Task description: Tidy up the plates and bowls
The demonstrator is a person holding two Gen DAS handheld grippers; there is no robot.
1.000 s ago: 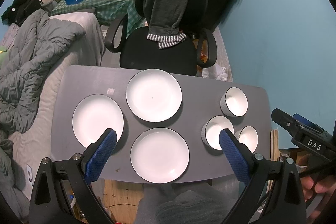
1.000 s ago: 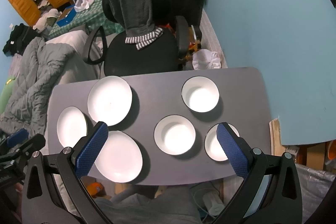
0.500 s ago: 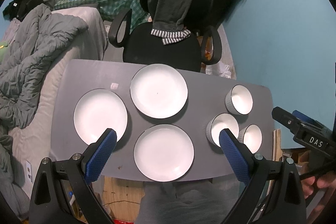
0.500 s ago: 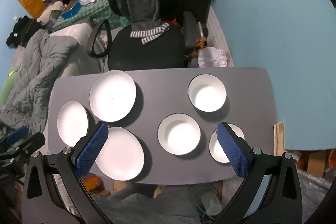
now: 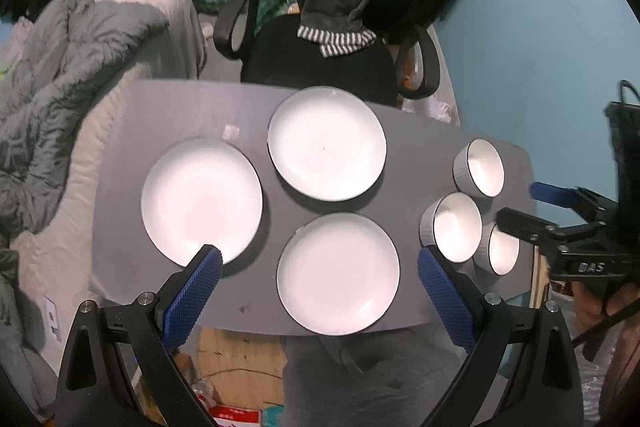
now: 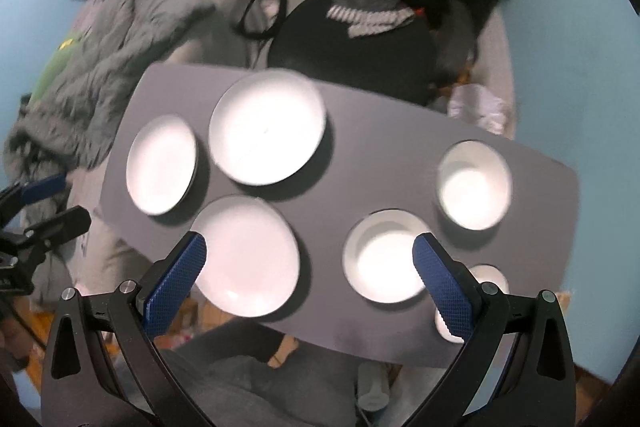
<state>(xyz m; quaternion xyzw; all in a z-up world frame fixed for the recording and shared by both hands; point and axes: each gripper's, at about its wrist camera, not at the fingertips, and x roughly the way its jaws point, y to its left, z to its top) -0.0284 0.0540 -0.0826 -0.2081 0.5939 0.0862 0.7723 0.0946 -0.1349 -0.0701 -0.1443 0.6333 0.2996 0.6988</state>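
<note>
Left wrist view: we are hovering our left gripper (image 5: 320, 271), jaws spread and empty, above three round white plates (image 5: 338, 274) and three white bowls (image 5: 456, 227) on the grey table (image 5: 120, 187); our right gripper (image 6: 306, 267) is likewise spread, though blurred.

Left tongs (image 5: 318, 291) hang in the air with the 2 blue-padded fingers (image 5: 192, 295) spread wide and nothing between them. Right tongs (image 6: 308, 277) are likewise wide apart and empty, tilted a little to the left. In the left view the right tongs show at the right edge, with a hand (image 5: 600, 301) gripping the handle.
</note>
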